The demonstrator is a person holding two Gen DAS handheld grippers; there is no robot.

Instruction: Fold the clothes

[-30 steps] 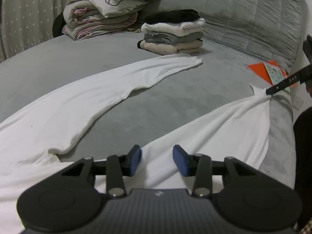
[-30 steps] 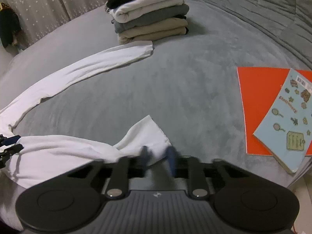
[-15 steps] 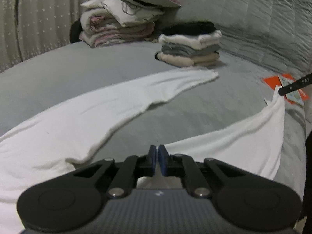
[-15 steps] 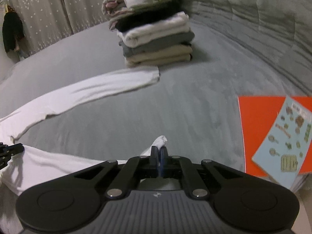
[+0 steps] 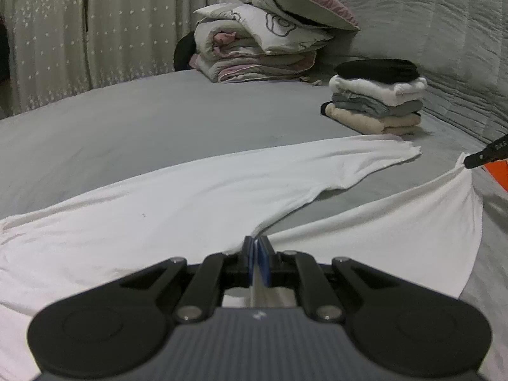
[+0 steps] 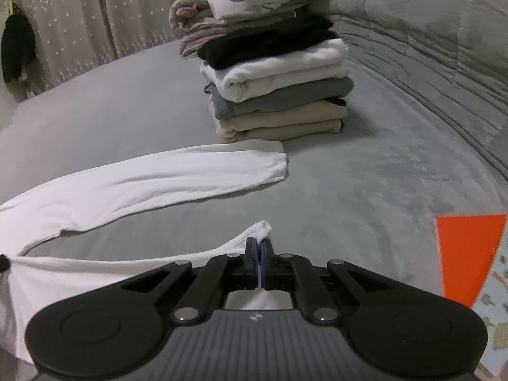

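- Done so far, judging by the scene: a stack of folded clothes (image 6: 276, 85) sits on the grey bed (image 5: 158, 120) near the headboard side — black on top, then white, grey, beige. Several pieces look finished.
- In hand now: a white long-sleeve garment (image 5: 158, 216), spread across the bed, not yet folded.
- One sleeve (image 6: 190, 174) lies flat and stretched out; its cuff ends just beside the base of the stack.
- Left gripper (image 5: 257, 262): fingers pinched together w/ white fabric clamped between the blue pads, at a spot near where the sleeve meets the body.
- Right gripper (image 6: 257, 265): fingers also pressed tight on white cloth, a bunched tip poking out just past the pads. In the left view its tip shows at far right w/ the cloth pulled up into a taut peak.
- The fabric between the two grips looks stretched and lifted off the bed.
- Left to do, prob.: carry this held part over the body, fold the other sleeve in, fold the body down, add to stack.
- An orange book (image 6: 466, 254) lies at the right edge, apart from the garment.
- Can't tell if more unfolded items wait out of view.
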